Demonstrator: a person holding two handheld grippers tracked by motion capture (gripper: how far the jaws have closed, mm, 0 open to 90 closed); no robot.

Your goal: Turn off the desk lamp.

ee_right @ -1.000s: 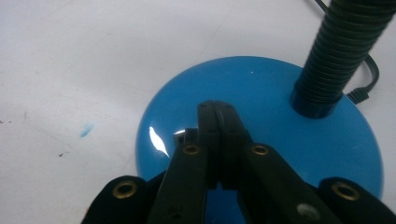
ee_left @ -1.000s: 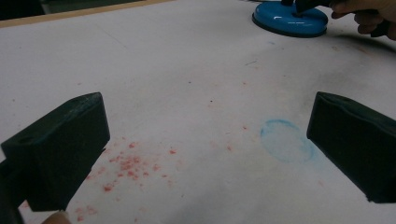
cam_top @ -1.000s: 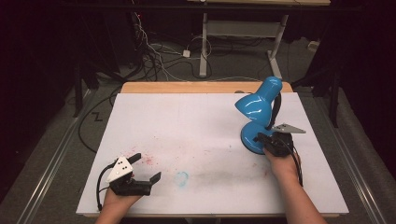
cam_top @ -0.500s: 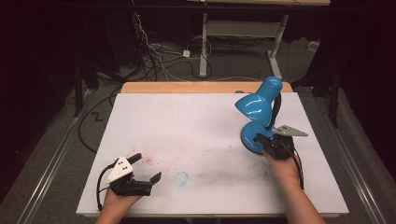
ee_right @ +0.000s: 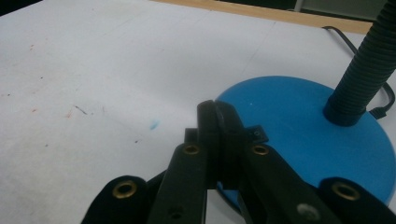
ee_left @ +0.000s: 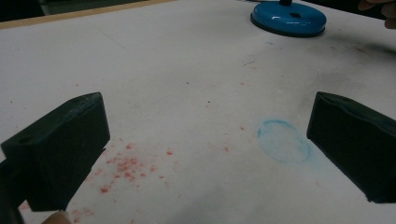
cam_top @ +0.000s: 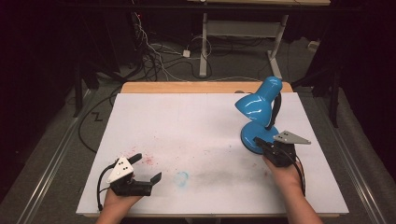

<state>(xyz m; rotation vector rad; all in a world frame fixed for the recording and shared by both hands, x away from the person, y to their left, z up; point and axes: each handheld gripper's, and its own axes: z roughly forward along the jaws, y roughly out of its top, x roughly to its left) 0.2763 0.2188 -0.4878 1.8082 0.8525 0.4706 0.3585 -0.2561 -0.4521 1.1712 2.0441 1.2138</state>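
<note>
high view, table: we see a white table top (cam_top: pixel 196 121) with a bare wooden strip along its 12 o'clock edge, red specks and a faint blue ring smudge (cam_top: pixel 182 178) toward 6 o'clock.
high view, lamp: a blue desk lamp (cam_top: pixel 259 112) stands at about 2 o'clock on the table, round base flat on the surface, shade tipped toward 9 o'clock.
high view, left gripper: the left gripper (cam_top: pixel 145 169) sits at 7 o'clock, held in a hand, its jaws spread wide with nothing between them.
high view, right gripper: the right gripper (cam_top: pixel 256 140) sits at 4 o'clock, its tip over the near rim of the lamp base.
left gripper view: we see both black jaws far apart and empty; between them lie the red specks (ee_left: pixel 126 164) and the blue ring (ee_left: pixel 284 140) on the white top. the lamp base (ee_left: pixel 288 17) is at 1 o'clock, well apart.
right gripper view: the two jaws are pressed together with no gap, gripping nothing. their tip lies over the 9 o'clock edge of the blue base (ee_right: pixel 308 126); we cannot tell whether it touches. the ribbed black neck (ee_right: pixel 369 65) rises at 2 o'clock.
</note>
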